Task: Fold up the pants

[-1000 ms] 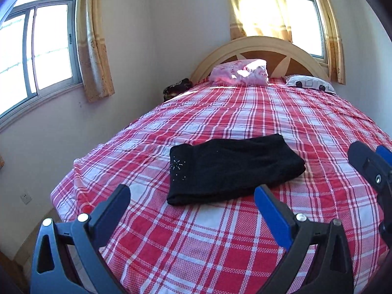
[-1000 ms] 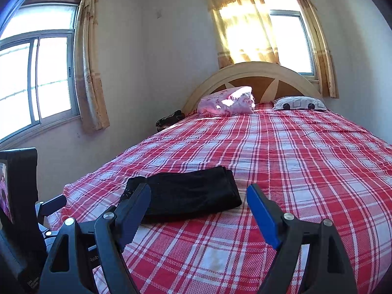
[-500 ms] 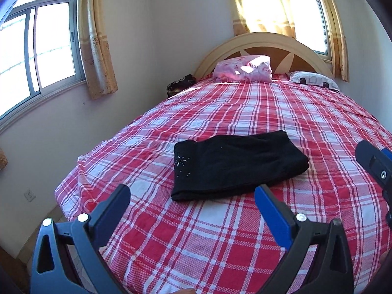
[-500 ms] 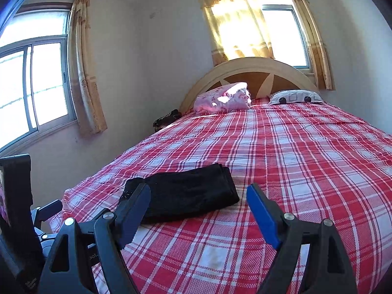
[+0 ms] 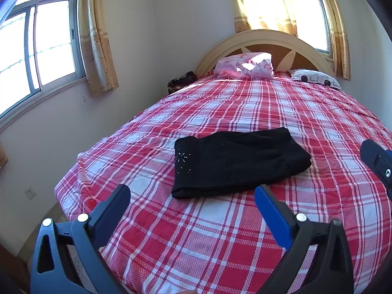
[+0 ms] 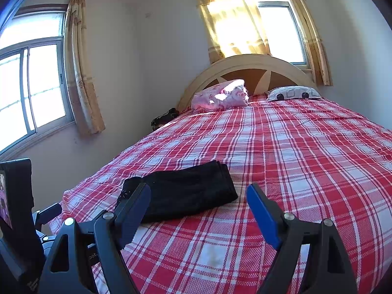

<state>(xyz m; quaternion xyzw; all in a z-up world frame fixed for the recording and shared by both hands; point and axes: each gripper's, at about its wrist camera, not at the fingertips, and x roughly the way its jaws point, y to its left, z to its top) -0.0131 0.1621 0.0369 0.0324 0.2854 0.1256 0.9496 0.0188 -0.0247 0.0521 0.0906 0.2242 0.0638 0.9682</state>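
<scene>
Both grippers hang wide open and empty over the foot of the bed [image 5: 245, 103], the left gripper [image 5: 192, 199] and the right gripper [image 6: 198, 194] each short of the pants [image 5: 235, 159] and touching nothing. Little has changed over the last second: the pants lie in the same flat, compact black rectangle near the left side of the checked cover, a sparkly patch at one corner, and neither tool has shifted toward them. That reads to me as a finished fold, or a pause before one last tidy. The long near edge of the bundle faces the left gripper squarely, with bare cover all round it. Pillows [image 5: 245, 66] sit well apart at the headboard, so there is plenty of room to work.
</scene>
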